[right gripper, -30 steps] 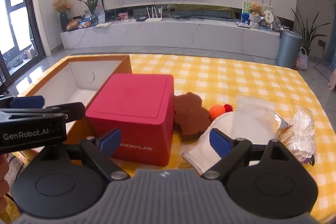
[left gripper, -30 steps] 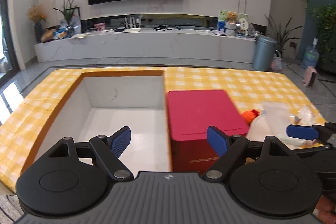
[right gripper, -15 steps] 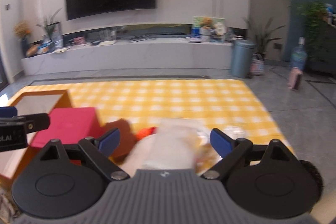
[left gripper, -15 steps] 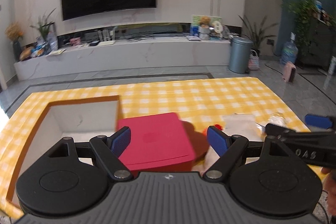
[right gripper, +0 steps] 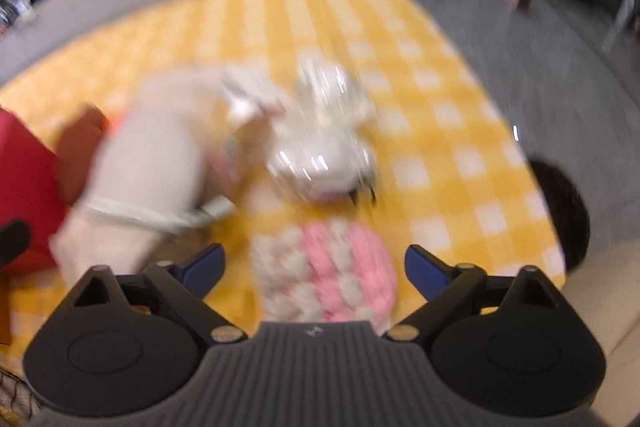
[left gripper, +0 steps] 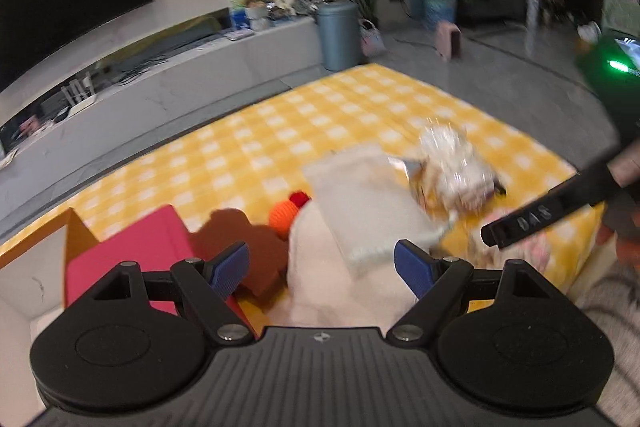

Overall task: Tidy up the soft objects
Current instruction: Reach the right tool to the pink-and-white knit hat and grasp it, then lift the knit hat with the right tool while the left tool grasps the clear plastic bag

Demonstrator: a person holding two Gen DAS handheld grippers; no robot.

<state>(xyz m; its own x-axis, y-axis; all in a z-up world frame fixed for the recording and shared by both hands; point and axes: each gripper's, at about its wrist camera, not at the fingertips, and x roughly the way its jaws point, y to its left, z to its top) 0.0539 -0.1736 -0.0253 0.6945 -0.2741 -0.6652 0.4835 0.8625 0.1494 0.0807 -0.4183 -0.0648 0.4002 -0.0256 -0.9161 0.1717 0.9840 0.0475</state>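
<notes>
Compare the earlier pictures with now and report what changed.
Both grippers swung right, away from the red box, and tipped down over the soft pile. The left gripper now hangs over the white cloth; the right gripper straddles the pink-and-white knit piece, its jaws closing but not yet touching it. Nothing was grasped or released. The box, brown sponge, orange toy and crinkly bag stayed put.

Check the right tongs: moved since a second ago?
Yes. The right tongs have swung right along the yellow checked tablecloth, away from the red box, and tilted down over a pink-and-white knitted soft item; jaws closing, nothing gripped.
</notes>
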